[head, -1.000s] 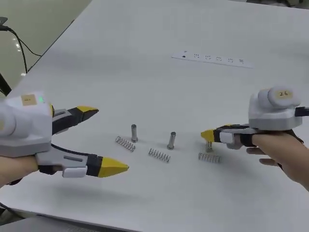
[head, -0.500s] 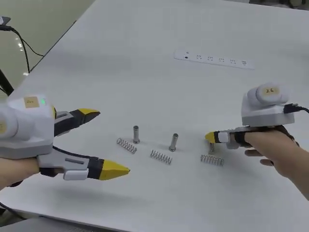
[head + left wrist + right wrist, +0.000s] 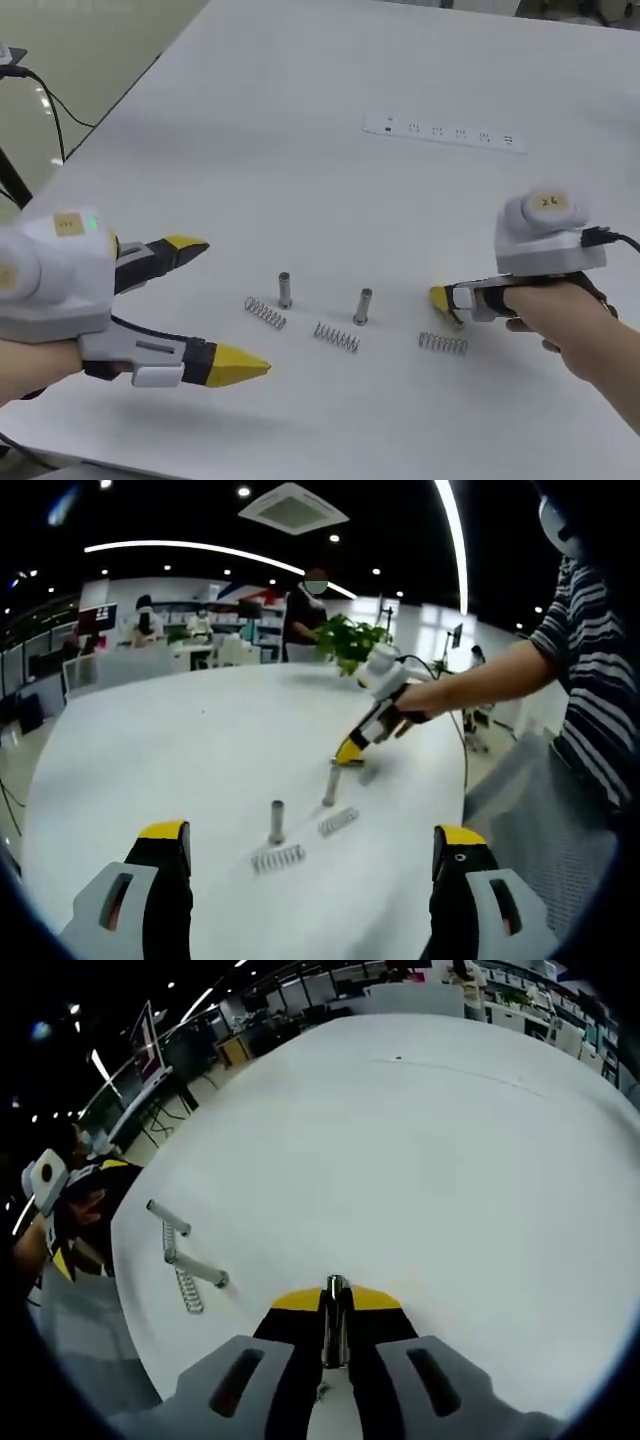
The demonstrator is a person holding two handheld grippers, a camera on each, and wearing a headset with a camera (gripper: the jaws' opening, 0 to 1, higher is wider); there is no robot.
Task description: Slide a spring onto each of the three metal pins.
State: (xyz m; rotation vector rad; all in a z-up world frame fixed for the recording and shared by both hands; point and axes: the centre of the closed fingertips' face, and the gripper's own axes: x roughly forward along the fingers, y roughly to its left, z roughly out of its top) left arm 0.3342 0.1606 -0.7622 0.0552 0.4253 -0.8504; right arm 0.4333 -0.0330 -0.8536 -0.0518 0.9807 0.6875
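Two steel pins stand upright on the white table, each with a spring lying just in front of it. A third spring lies further right. My right gripper hovers just above that spring, shut on the third pin, which shows between its yellow tips. My left gripper is held wide open to the left of the pins with nothing between its fingers. In the left gripper view both free pins stand ahead of it.
A white power strip lies at the back of the table. A black cable hangs off the left edge. The table's front edge runs close under the left gripper. People and desks fill the room behind.
The head camera has tilted, so everything sits a little lower and further right. The right gripper stays at the rightmost pin and the left gripper stays open.
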